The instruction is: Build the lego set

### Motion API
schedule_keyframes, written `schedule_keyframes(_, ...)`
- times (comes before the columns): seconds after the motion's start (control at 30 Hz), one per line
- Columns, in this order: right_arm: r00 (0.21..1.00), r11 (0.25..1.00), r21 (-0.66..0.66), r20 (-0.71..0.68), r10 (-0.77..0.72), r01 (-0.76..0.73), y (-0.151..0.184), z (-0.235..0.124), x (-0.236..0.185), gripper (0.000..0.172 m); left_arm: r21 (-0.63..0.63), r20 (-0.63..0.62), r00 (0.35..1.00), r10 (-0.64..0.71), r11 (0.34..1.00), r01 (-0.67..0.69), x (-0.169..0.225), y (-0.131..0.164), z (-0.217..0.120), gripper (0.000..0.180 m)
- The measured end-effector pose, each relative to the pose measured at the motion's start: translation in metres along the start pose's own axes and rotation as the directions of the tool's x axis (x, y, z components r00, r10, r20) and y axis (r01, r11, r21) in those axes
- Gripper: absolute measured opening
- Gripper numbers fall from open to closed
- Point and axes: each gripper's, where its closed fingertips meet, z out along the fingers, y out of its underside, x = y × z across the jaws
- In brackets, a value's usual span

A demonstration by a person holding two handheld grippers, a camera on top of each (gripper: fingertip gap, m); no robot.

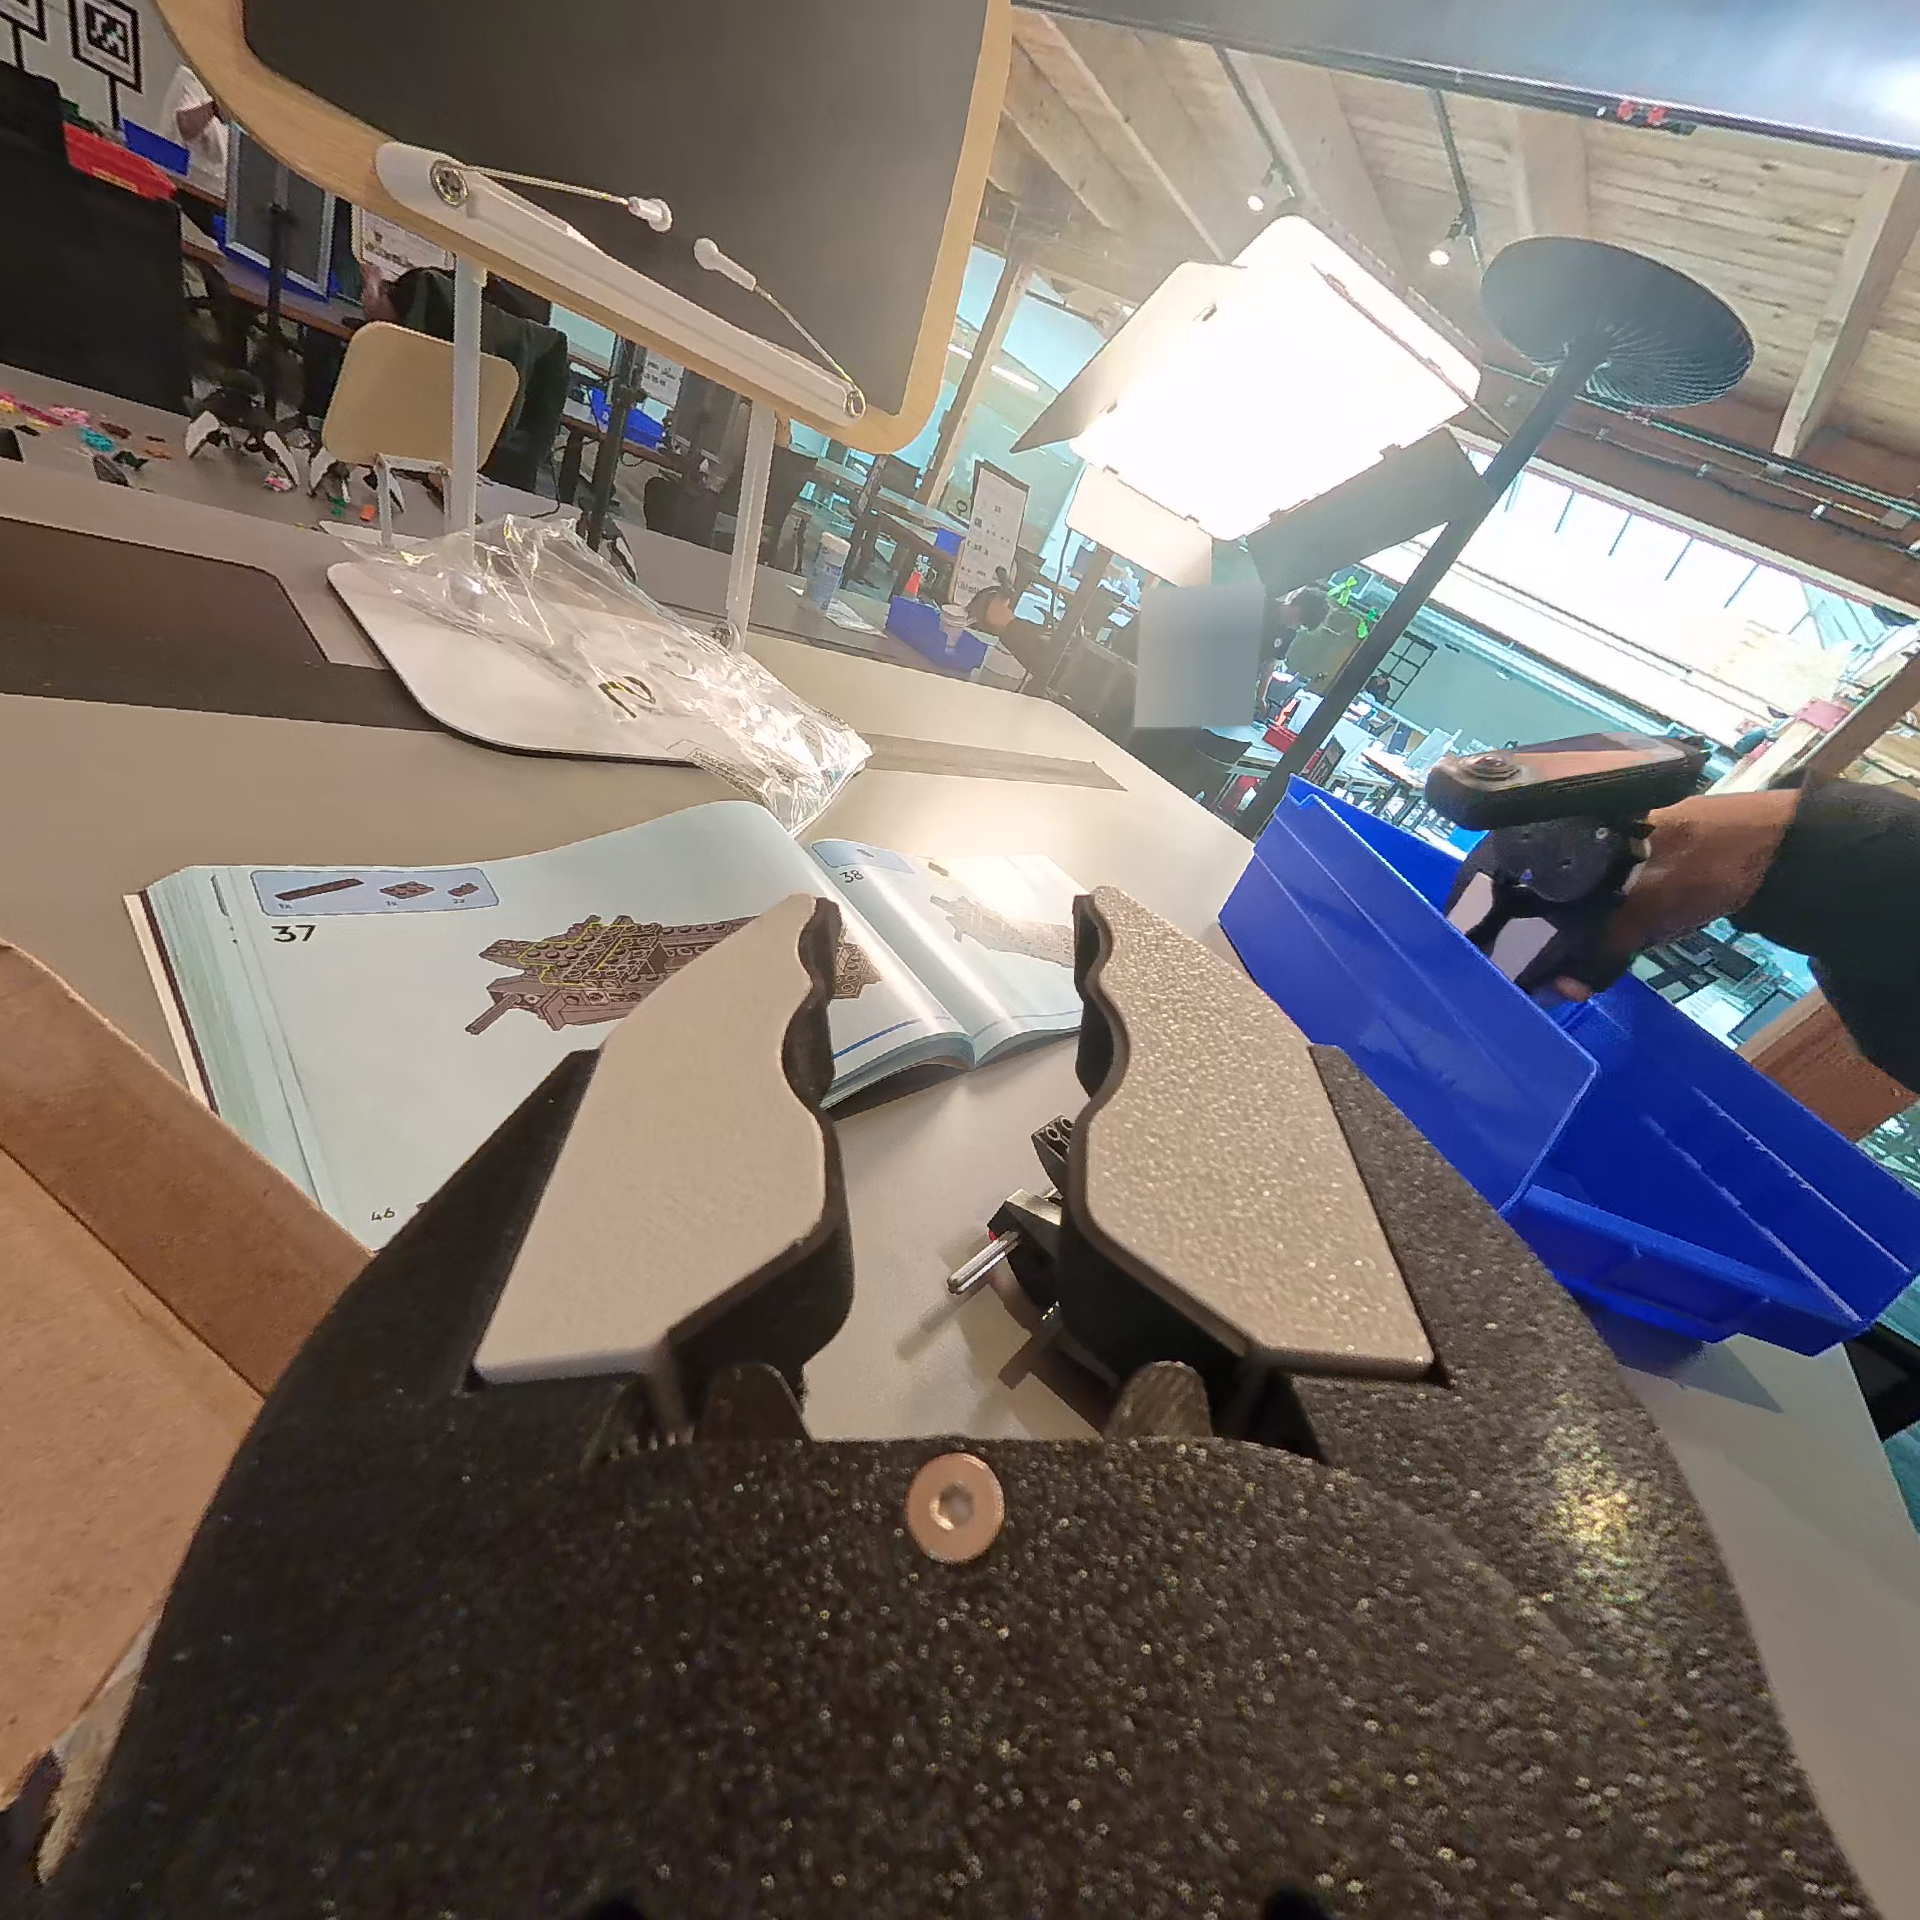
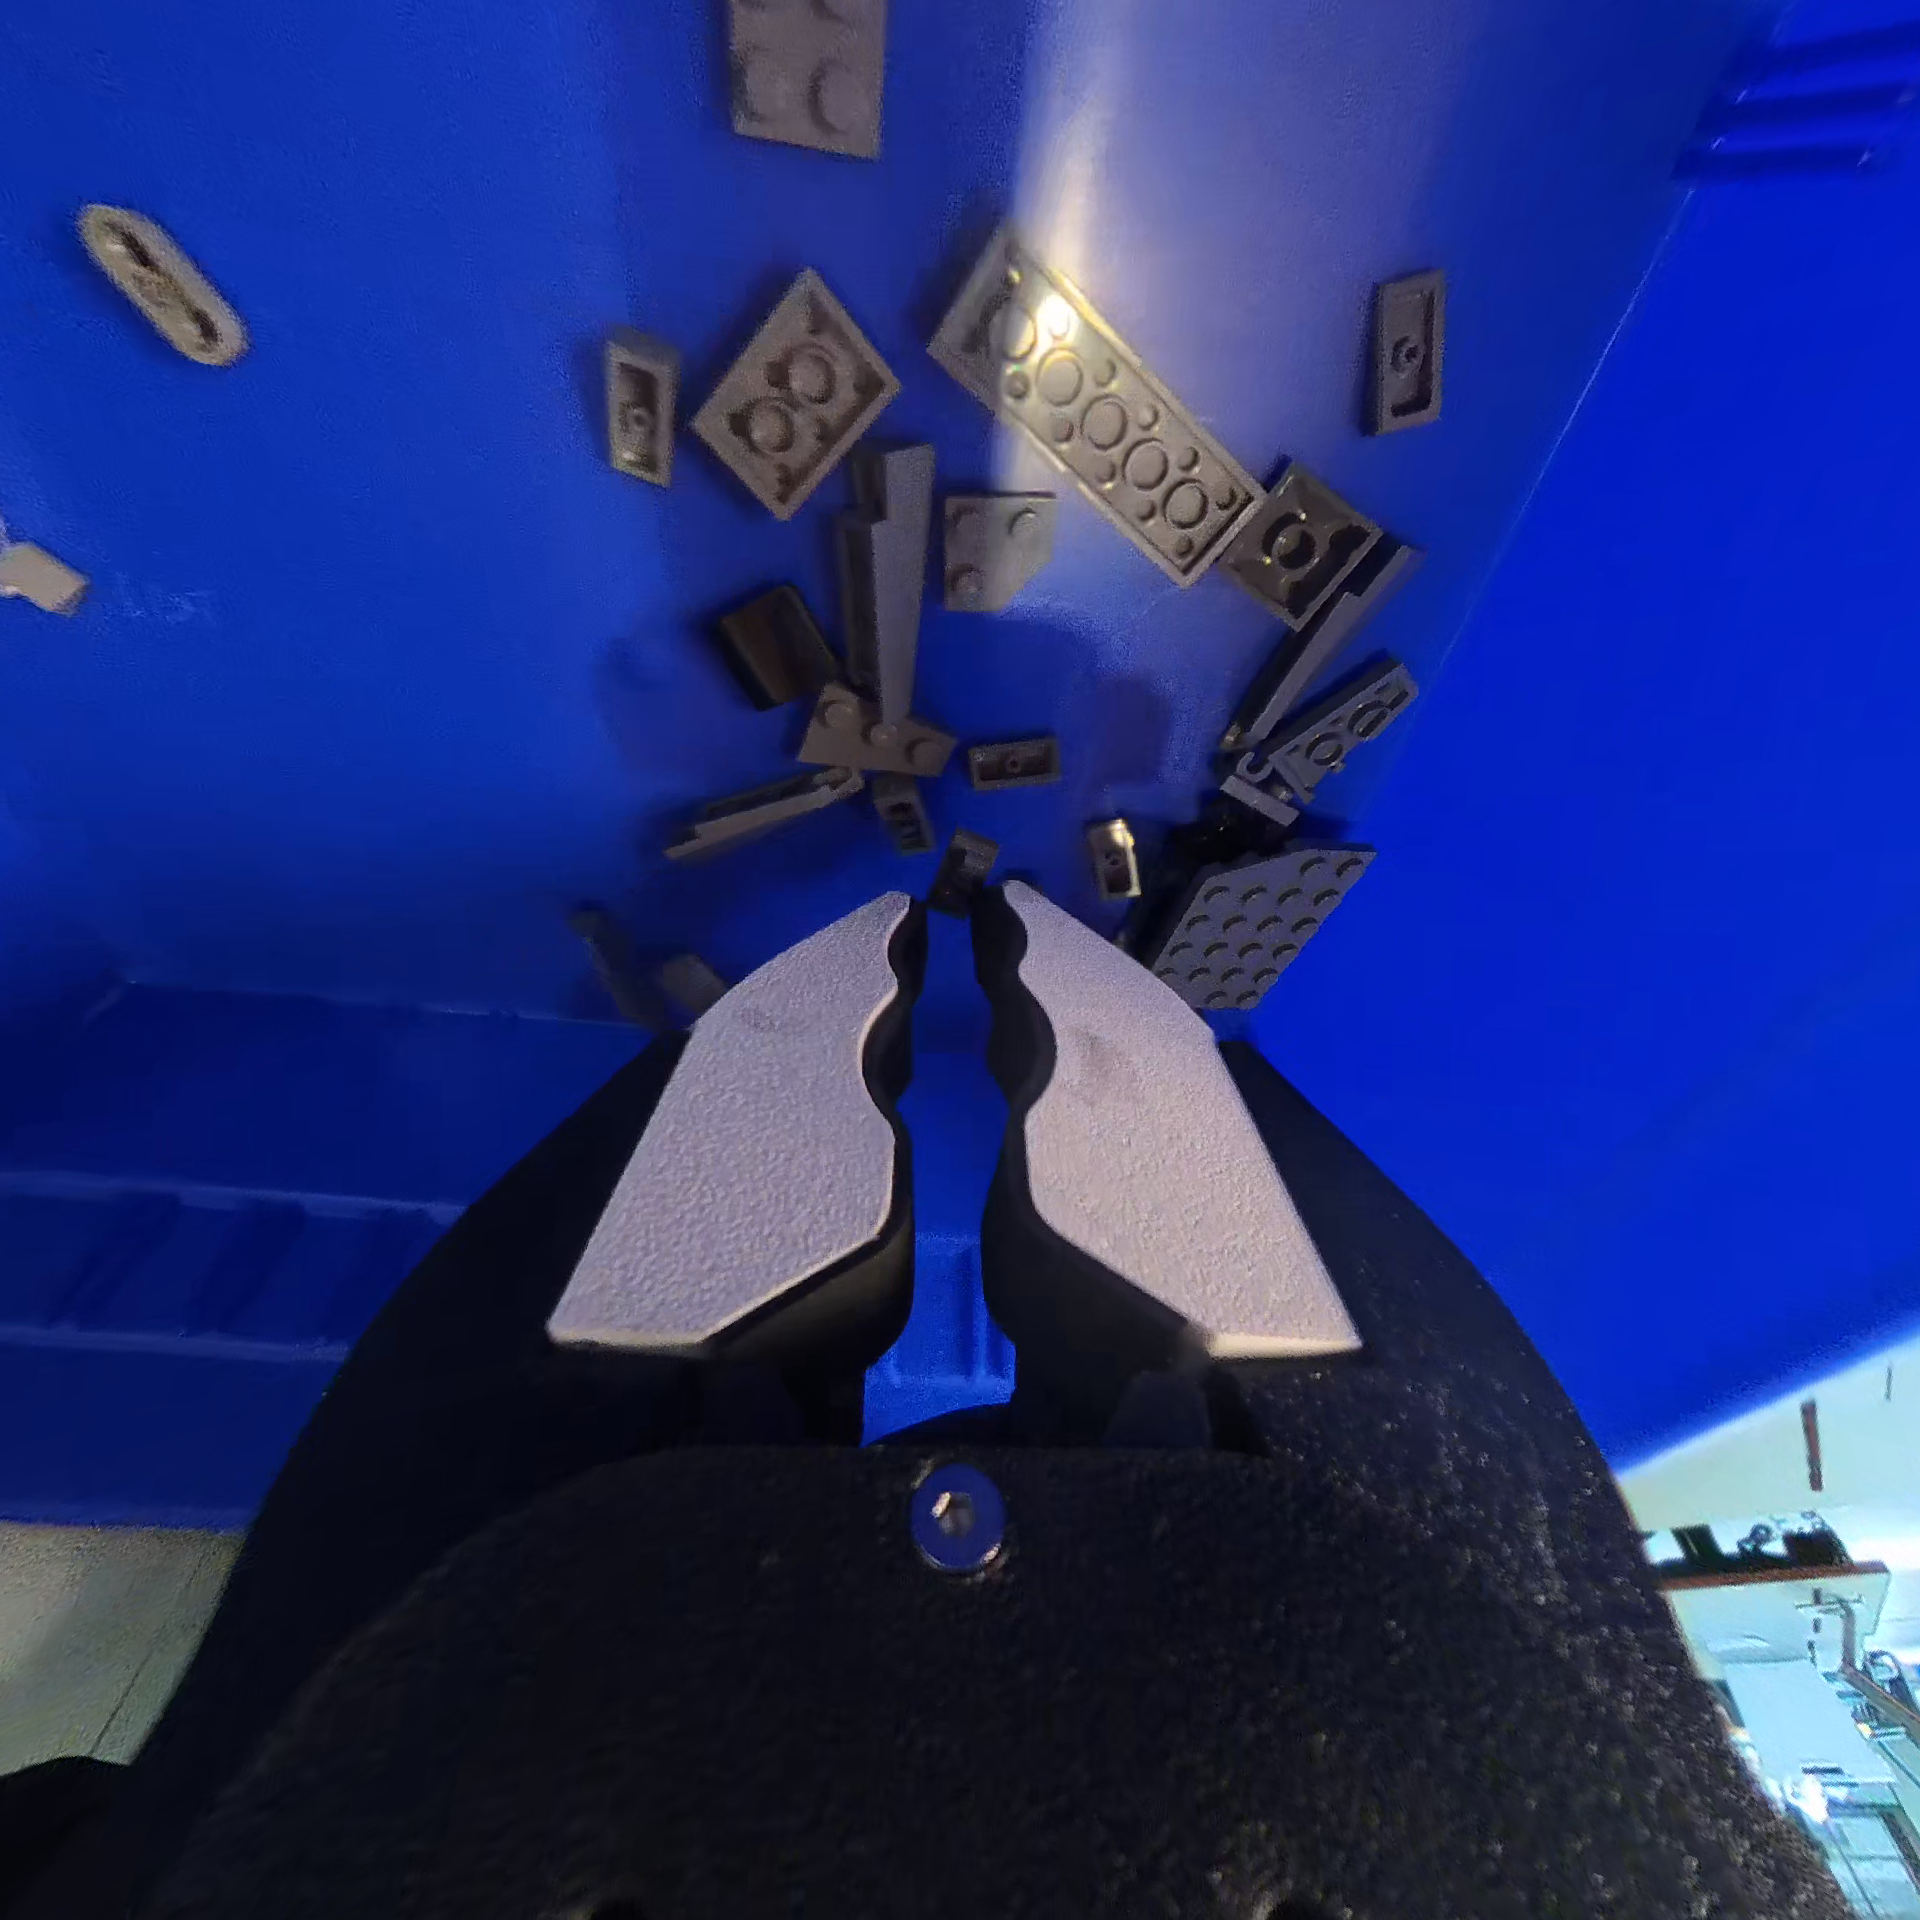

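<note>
- The left gripper (image 1: 951,935) is held wide open and bare above the table (image 1: 935,1351), near an open instruction booklet (image 1: 416,997).
- A small dark brick (image 2: 961,871) is pinched at the tips of the right gripper (image 2: 951,914), inside the blue bin (image 2: 312,727) among scattered grey bricks (image 2: 1091,416).

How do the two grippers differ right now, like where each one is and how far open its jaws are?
The left gripper hangs over the grey table near the open instruction booklet, while the right gripper reaches down inside the blue bin of grey bricks. The left gripper's jaws stand wide apart with nothing between them; the right gripper's are nearly together around a small dark brick at the tips. Both have pale, wavy-edged fingers.
</note>
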Motion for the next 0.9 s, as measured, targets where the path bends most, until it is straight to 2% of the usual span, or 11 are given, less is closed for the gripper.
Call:
schedule_keyframes(0.1,1.0,0.997,0.068,-0.021,-0.02,0.021,-0.006,-0.023,-0.018,0.009,0.001,-0.002,1.0,-0.001,1.0,0.001,0.0,0.0,0.0,0.044)
schedule_keyframes(0.23,0.995,0.973,0.211,-0.043,-0.09,0.097,-0.028,-0.067,-0.065,0.009,0.005,-0.001,1.0,0.0,1.0,0.0,0.0,-0.001,0.0,0.044)
schedule_keyframes(0.37,0.984,0.906,0.384,-0.053,-0.171,0.178,-0.067,-0.108,-0.131,0.009,0.011,0.002,1.0,0.01,1.0,-0.01,0.001,-0.002,-0.001,0.044)
schedule_keyframes(0.47,0.979,0.842,0.506,-0.033,-0.199,0.188,-0.102,-0.122,-0.183,0.009,0.013,0.003,1.0,0.028,1.0,-0.028,0.003,-0.002,-0.001,0.044)
schedule_keyframes(0.57,0.984,0.795,0.588,-0.006,-0.179,0.148,-0.136,-0.117,-0.224,0.009,0.015,0.0,0.999,0.044,0.999,-0.044,0.006,-0.002,-0.001,0.044)
schedule_keyframes(0.67,0.992,0.793,0.602,0.01,-0.125,0.094,-0.165,-0.093,-0.248,0.008,0.029,-0.003,0.999,0.049,0.998,-0.049,0.007,-0.004,-0.003,0.044)
schedule_keyframes(0.8,0.998,0.832,0.552,-0.056,-0.027,0.053,-0.185,-0.052,-0.246,0.008,0.057,-0.013,1.0,0.027,0.998,-0.026,0.007,-0.007,-0.006,0.044)
schedule_keyframes(0.9,0.998,0.849,0.528,-0.055,0.017,0.014,-0.193,-0.029,-0.242,0.008,0.064,-0.017,1.0,0.019,0.998,-0.018,0.007,-0.008,-0.007,0.044)
